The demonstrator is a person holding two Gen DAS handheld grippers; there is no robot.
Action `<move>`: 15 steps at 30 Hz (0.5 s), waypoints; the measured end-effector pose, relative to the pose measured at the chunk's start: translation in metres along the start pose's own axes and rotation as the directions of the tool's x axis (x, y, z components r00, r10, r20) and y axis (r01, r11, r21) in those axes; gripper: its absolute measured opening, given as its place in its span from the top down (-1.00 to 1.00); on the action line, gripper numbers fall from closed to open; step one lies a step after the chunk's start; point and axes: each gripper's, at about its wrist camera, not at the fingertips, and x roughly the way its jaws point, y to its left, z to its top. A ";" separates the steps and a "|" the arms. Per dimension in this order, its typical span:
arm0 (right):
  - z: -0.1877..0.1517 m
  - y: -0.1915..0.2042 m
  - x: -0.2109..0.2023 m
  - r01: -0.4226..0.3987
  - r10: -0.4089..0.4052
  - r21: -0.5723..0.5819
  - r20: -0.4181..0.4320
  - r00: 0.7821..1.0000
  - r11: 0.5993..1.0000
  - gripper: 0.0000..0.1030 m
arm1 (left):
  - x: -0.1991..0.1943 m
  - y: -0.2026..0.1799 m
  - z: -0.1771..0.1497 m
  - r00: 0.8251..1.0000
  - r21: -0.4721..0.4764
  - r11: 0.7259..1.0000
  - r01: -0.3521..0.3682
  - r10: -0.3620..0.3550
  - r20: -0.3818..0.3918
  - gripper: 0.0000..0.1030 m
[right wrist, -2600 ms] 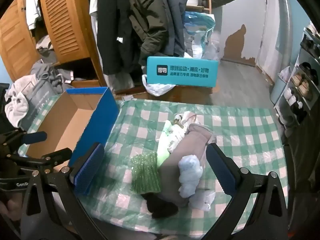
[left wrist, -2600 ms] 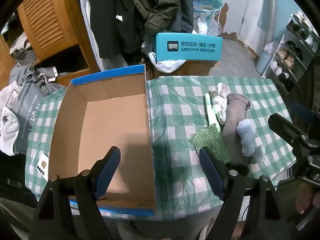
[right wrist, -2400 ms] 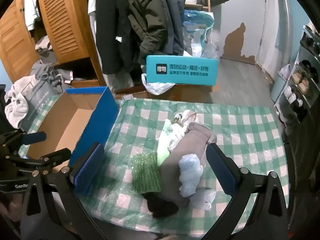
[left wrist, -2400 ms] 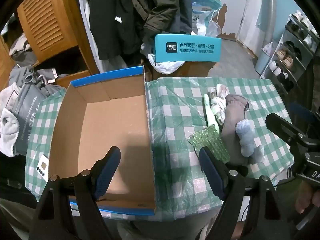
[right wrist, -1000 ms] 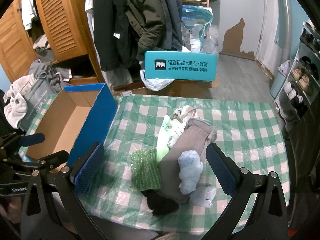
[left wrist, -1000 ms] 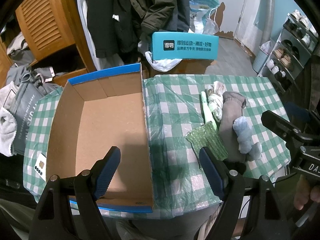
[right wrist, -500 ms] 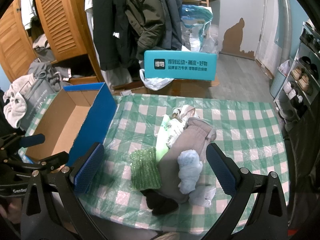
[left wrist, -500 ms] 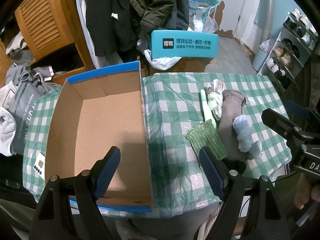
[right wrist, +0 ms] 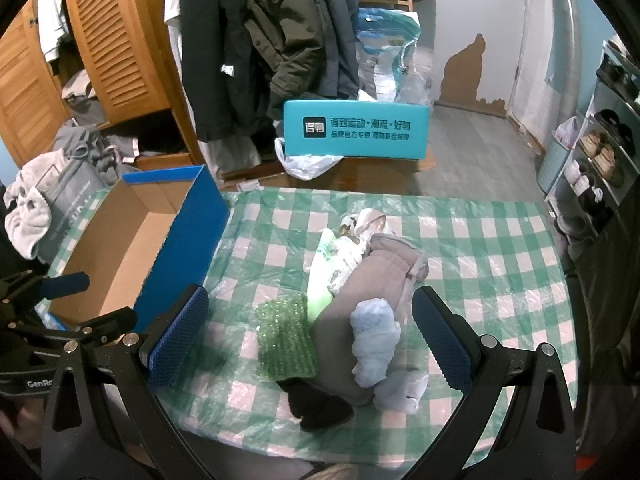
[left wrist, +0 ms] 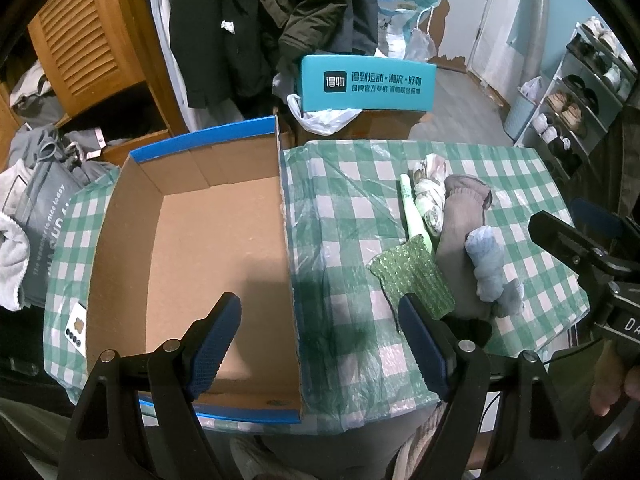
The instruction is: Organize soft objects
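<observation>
Right wrist: both tongs (right wrist: 310, 336) (left wrist: 320, 336) apart, above soft pile (right wrist: 360, 300), beside box (left wrist: 192, 240).

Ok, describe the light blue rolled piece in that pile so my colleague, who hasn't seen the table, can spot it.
Find the green checked tablecloth, then the heap of soft things to the right of the open cardboard box. On top of the long grey garment lies the light blue roll: pale, lumpy, the only blue piece, beside the sparkly green cloth.

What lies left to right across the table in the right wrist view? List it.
Cardboard box → green sparkly cloth → grey rolled garment → bare checked tablecloth.
</observation>
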 end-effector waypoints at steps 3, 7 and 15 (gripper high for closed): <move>-0.001 0.000 0.000 0.000 0.000 0.001 -0.001 1.000 1.000 -0.96 | 0.001 0.002 0.004 1.000 0.001 1.000 0.002 -0.002 -0.009 -0.59; -0.004 -0.001 0.002 0.002 -0.002 0.003 0.000 1.000 1.000 -0.96 | 0.000 0.002 0.004 1.000 0.001 1.000 0.002 -0.002 -0.010 -0.59; -0.007 -0.006 0.002 0.003 -0.003 0.005 0.000 1.000 1.000 -0.96 | 0.003 -0.001 0.002 1.000 0.009 1.000 0.000 0.000 -0.015 -0.59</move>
